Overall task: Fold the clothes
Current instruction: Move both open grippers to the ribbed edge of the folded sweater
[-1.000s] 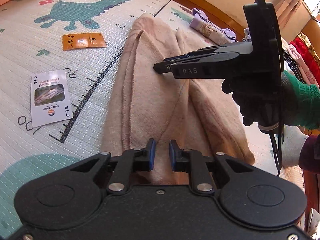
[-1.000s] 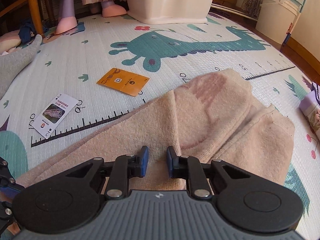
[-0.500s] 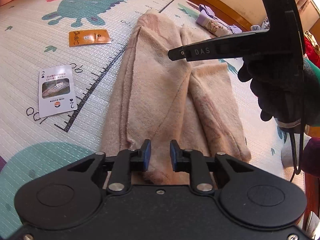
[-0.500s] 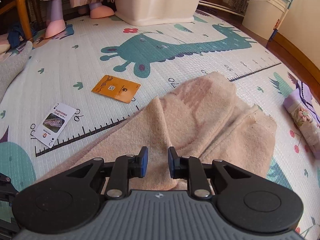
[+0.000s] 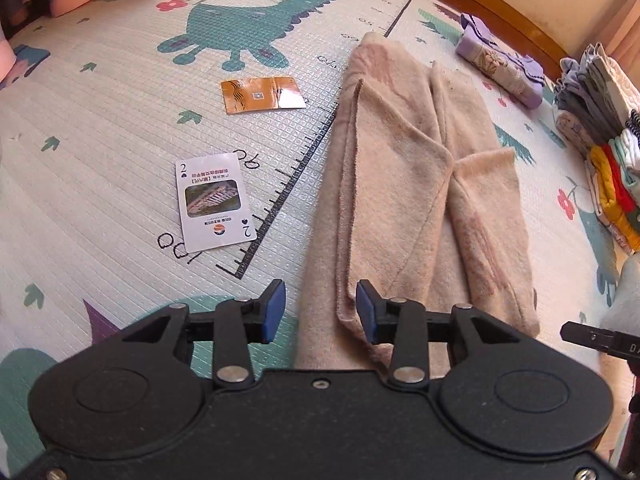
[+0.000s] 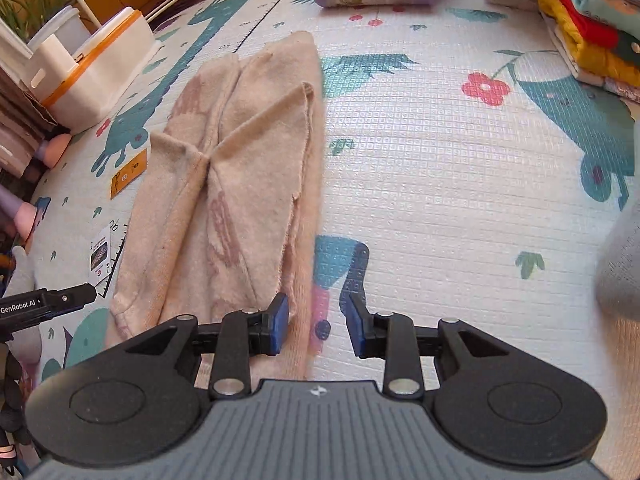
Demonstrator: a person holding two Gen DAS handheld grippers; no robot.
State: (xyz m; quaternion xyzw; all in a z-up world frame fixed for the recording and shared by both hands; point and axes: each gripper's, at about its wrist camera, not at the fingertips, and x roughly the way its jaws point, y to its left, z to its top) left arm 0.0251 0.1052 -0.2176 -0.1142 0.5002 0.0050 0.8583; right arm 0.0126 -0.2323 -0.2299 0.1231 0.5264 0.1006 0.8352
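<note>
on the dinosaur play mat (image 5: 100, 128) a beige fleece garment (image 5: 404, 184) lies folded into a long strip, edges overlapping along its middle. bare mat spreads wide to its right. stacked folded clothes (image 6: 588, 28) line the far edge. left gripper (image 5: 321, 312) gapes over the near hem; right gripper (image 6: 314, 324) gapes empty beside its edge. a playing card (image 5: 214, 202) lies left.
</note>
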